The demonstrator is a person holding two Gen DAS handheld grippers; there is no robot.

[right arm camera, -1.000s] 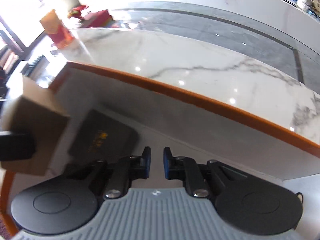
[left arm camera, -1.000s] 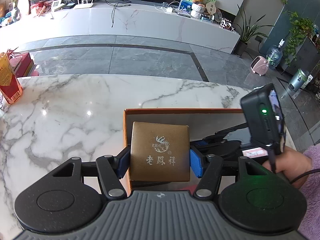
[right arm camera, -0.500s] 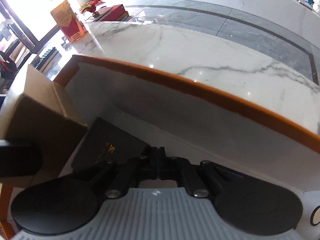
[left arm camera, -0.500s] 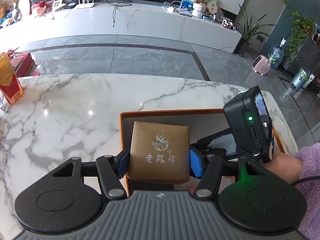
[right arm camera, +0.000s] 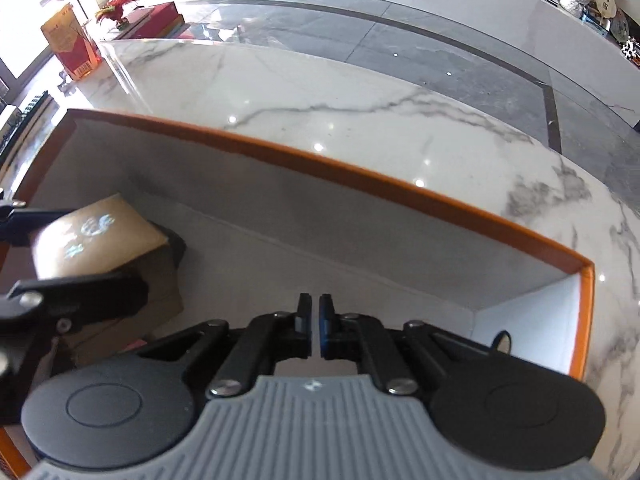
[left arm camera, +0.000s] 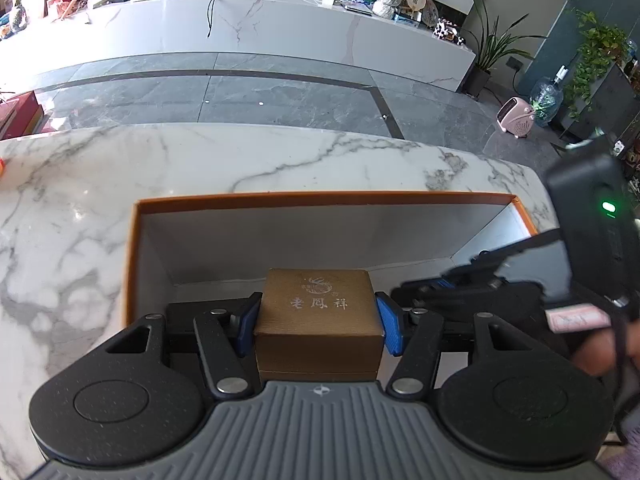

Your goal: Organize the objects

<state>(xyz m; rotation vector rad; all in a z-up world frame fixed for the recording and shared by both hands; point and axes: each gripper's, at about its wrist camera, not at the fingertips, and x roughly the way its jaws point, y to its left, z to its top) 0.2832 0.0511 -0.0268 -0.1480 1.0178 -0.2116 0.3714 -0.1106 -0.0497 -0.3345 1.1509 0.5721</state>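
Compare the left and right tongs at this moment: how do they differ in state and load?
The left tongs are spread and clamped on the brown gift box; the right tongs are nearly closed, holding nothing. The left sit near the orange-rimmed box's left end, the right nearer its middle. Both are inside it.

My left gripper covers both side faces of the brown gift box, and the gripper body hides its lower front. I cannot tell if the box touches the black flat box under it, which shows only as a dark strip. My right gripper is blurred in the left view, and its camera unit hides the near right corner of the orange tray. The red carton is cut off by the left edge.
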